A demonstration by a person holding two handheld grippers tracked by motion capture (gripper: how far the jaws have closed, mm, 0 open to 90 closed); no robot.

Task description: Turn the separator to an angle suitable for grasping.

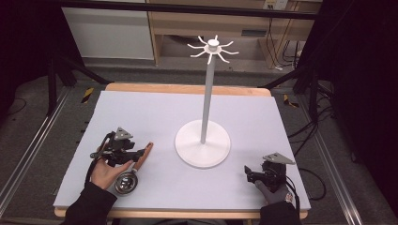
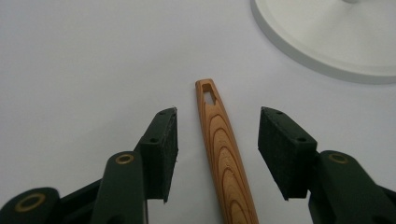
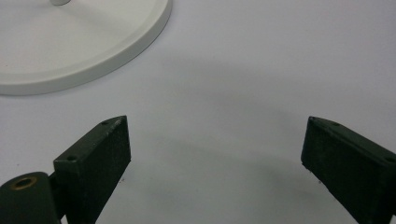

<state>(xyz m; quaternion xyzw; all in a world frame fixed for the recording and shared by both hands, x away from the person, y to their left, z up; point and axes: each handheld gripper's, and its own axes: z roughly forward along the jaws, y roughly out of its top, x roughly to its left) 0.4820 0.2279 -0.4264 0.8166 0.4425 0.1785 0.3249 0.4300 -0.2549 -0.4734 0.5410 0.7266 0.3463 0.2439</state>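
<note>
In the high view we find the ladle's wooden handle (image 1: 144, 156) partly covered by the left hand-held gripper (image 1: 136, 153); the steel bowl (image 1: 126, 182) sits half under the left hand (image 1: 107, 172); in the left gripper view the handle (image 2: 224, 154) runs off the bottom edge; the white stand's base (image 2: 327, 37) is cut by the top edge; in the right gripper view that base (image 3: 79, 42) is likewise cropped; the hook tips (image 1: 213, 48) are too small for us to judge.

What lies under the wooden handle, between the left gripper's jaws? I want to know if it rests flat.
Under the wooden handle only the white table sheet shows. The left gripper straddles it, pads apart from it. The ladle's metal bowl lies by the left hand.
</note>
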